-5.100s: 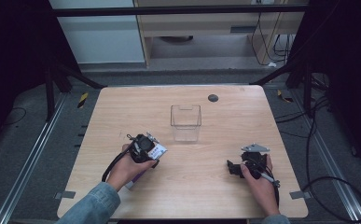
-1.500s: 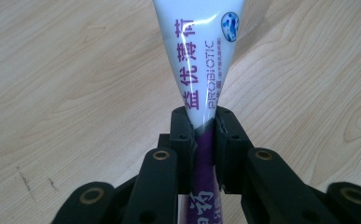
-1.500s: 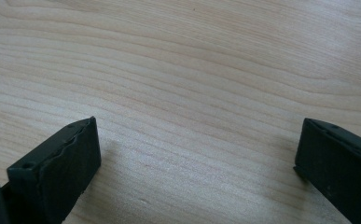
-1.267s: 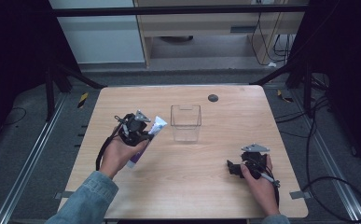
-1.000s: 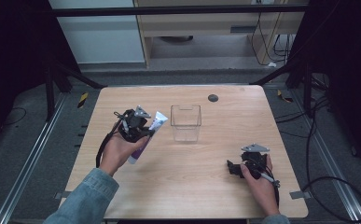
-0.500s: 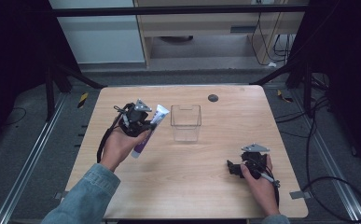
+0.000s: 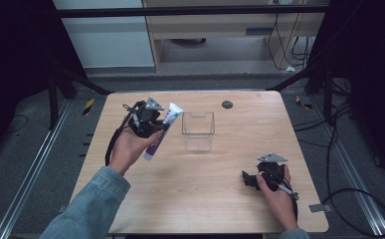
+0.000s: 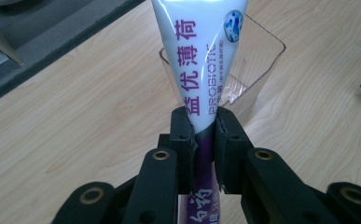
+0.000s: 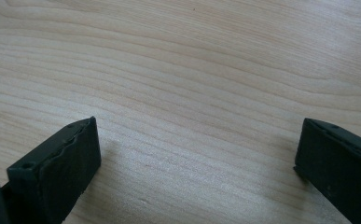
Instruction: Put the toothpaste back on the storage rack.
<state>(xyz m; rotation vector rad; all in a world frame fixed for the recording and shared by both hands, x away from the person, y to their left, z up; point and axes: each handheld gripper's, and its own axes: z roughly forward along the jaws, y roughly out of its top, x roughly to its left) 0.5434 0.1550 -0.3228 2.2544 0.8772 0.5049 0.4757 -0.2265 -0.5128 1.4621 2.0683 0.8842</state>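
The left gripper [image 7: 156, 121] is clamped on a white and purple toothpaste tube [image 7: 161, 130], its jaws pinching the tube about where the white section meets the purple one. The tube is held clear of the wooden table [image 7: 200, 199], tilted, with its flat crimped end up and pointing toward the clear plastic container [image 7: 198, 130]. In the left gripper view the tube [image 8: 201, 70] rises between the jaws, and the container [image 8: 257, 60] stands just behind it, empty as far as can be seen.

The right gripper [image 7: 252, 179] rests low at the table's near right, well apart from the container. In the right gripper view its jaws stand wide apart with nothing but bare wood between them [image 9: 192, 93].

Assessment: the pick-up is complete and the grip looks firm. The tube is near the container's left side but not yet over its opening. Remaining work appears to be carrying the tube over the rim, lowering it in and releasing it. A small dark disc [image 7: 226, 104] lies untouched at the far edge.
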